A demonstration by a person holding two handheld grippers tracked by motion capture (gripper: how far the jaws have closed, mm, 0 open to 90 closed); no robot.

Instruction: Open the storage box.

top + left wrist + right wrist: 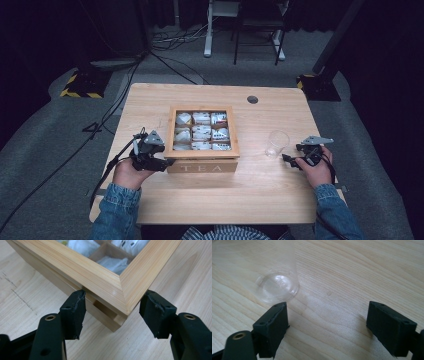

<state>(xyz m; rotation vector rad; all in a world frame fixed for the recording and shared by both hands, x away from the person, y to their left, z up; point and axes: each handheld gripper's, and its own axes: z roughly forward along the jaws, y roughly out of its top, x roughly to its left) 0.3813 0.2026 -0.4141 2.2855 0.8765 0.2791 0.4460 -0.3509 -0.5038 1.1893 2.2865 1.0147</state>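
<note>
Now, the left gripper (113, 312): its two black jaws are drawn in on the near corner of the light wooden tea box (105, 282), each rubber pad pressing a side of the glazed lid's frame where the mitre joint meets, so that corner is clamped between them. From above, this gripper (150, 152) sits at the box's lower left corner, centre of the frame, with the word TEA on the front panel (202, 168). Lid looks down flat, white tea bags (201, 132) visible through it in their compartments, so opening seems just about to start. Over at the lower right, the right gripper (329, 327) stands wide with only bare pale wooden table (362, 277) between its jaws; the clear glass cup (277, 286) stands upright just beyond its left pad, untouched. No bag taken, nothing in the cup yet.
</note>
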